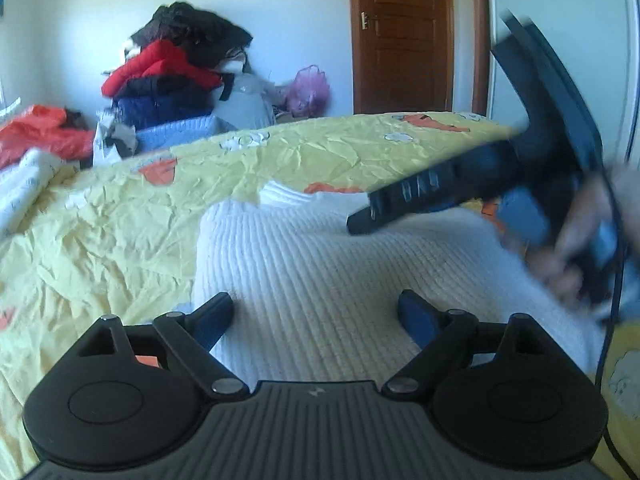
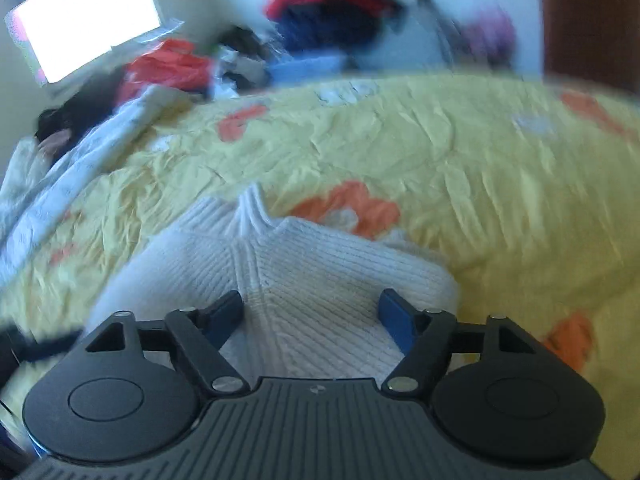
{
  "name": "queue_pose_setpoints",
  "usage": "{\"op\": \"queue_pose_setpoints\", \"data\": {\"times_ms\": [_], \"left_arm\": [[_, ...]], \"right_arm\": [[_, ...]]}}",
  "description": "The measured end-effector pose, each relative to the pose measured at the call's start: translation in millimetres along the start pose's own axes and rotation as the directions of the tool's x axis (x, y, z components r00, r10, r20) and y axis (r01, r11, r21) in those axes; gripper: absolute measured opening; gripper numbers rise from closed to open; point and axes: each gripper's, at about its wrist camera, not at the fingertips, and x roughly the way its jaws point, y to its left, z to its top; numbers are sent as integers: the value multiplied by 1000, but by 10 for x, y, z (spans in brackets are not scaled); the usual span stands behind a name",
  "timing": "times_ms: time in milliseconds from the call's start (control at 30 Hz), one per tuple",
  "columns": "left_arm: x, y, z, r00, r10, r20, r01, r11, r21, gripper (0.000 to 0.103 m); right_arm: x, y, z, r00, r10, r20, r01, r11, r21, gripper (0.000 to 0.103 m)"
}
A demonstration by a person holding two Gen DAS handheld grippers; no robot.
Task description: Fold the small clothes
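Observation:
A white ribbed knit sweater (image 1: 320, 264) lies partly folded on the yellow bedspread (image 1: 120, 220), collar toward the far side. My left gripper (image 1: 316, 314) hovers over the sweater's near part, jaws wide apart, and its pads press nothing. In the left wrist view, the right gripper (image 1: 448, 188) and the hand holding it (image 1: 572, 248) show blurred above the sweater's right side. In the right wrist view, the sweater (image 2: 304, 264) fills the space below my right gripper (image 2: 310, 316). That gripper is open, with knit fabric visible between its fingers but not pinched.
A heap of red, black and blue clothes (image 1: 176, 68) stands beyond the bed's far edge, with an orange garment (image 1: 44, 132) and a white quilt (image 1: 24, 184) at the left. A brown door (image 1: 404, 36) and a white wardrobe (image 1: 560, 20) stand behind.

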Motion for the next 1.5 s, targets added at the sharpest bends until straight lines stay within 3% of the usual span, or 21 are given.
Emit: {"op": "queue_pose_setpoints", "data": {"times_ms": [200,367,500,633,700,767,800,933,1067,1133,1200,1233,1267,1300,1367,1500], "left_arm": [[59,30,-2,1000,-7,7,8,1000,-13,90],[58,29,5,1000,-8,2,8,1000,-9,90],[53,45,-6,1000,-11,3,11,1000,-11,90],[56,35,-18,1000,-6,12,6,1000,-11,90],[52,32,-34,1000,-5,21,5,1000,-11,90],[49,33,-62,999,-8,36,8,1000,-6,90],[40,21,-78,999,-7,45,6,1000,6,90],[-197,78,-119,997,-21,79,23,1000,-20,90],[-547,206,-319,990,-59,131,66,997,-48,91],[-547,310,-371,991,-77,106,88,991,-101,91],[-438,406,-383,991,-112,66,122,977,-172,92],[-378,427,-383,990,-133,52,141,969,-203,92],[-326,424,-376,989,-139,44,146,964,-223,98],[-280,384,-356,991,-128,43,134,965,-225,102],[-184,265,-280,994,-111,22,113,971,-211,103],[-31,125,-164,996,-89,2,88,977,-193,103]], "right_arm": [[60,-64,41,1000,16,-2,-16,1000,16,76],[-40,122,21,997,-68,29,69,996,-47,77],[-302,251,8,988,-136,73,138,990,-33,78],[-615,434,-51,988,-64,139,73,995,-62,81],[-559,487,-65,991,-76,111,87,991,-98,82],[-248,406,-110,988,-156,11,157,982,-109,89],[-164,286,-162,990,-140,20,141,986,-91,90],[-352,131,-27,995,-96,28,96,995,19,73],[-771,-153,-6,989,-47,142,27,990,140,75],[-770,-277,9,992,-54,117,32,984,176,75],[-618,-285,36,993,-112,32,107,985,138,74],[-503,-275,19,995,-100,-13,101,987,121,69],[-413,-261,-2,997,-65,-46,70,991,116,55],[-314,-239,-34,998,-30,-58,36,993,110,51],[-239,-180,20,999,-35,-26,36,998,51,21],[-46,-242,216,986,-158,-48,156,987,-41,18]]}}
